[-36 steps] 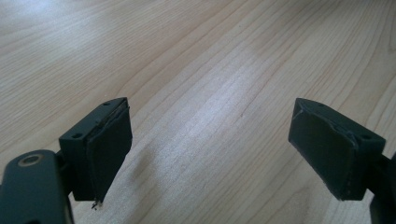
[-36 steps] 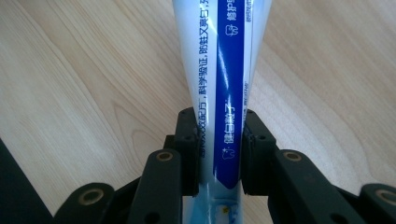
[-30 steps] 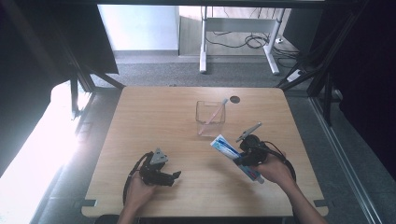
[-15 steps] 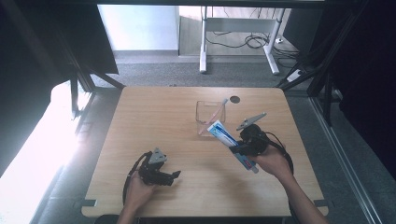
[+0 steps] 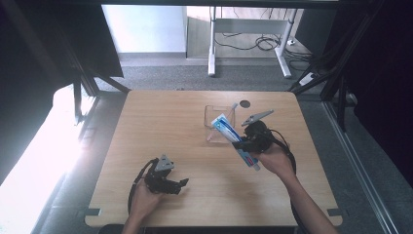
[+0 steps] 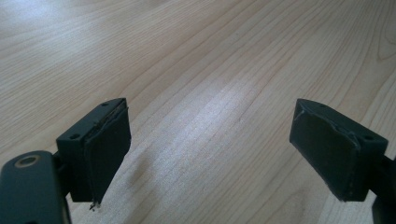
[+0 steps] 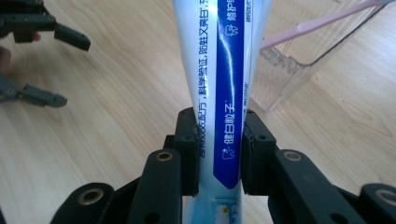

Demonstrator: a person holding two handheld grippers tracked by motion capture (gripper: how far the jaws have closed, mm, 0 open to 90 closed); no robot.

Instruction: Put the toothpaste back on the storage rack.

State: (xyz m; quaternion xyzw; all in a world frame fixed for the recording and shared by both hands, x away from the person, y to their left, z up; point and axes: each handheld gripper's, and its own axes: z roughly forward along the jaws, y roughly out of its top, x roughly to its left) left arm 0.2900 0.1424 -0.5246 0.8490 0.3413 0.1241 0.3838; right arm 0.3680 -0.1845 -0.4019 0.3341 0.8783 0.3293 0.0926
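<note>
A blue and white toothpaste tube (image 5: 237,139) (image 7: 223,70) is held off the table with my right gripper (image 5: 243,143) (image 7: 218,154) shut on its middle. The tube's far end reaches over the near rim of a clear plastic box (image 5: 219,122) (image 7: 299,60) at the table's centre back. A pink toothbrush (image 7: 317,23) leans inside that box. My left gripper (image 5: 181,184) (image 6: 210,154) rests low over the wood near the front left, jaws open with bare table between them.
The wooden table (image 5: 160,126) has a round cable hole (image 5: 244,104) behind the box. A white desk frame (image 5: 243,44) and cables stand on the floor beyond the far edge. The left gripper (image 7: 46,60) appears at the upper left of the right gripper view.
My right gripper has carried the toothpaste tube up and toward the clear box. The left gripper has stayed where it was.
</note>
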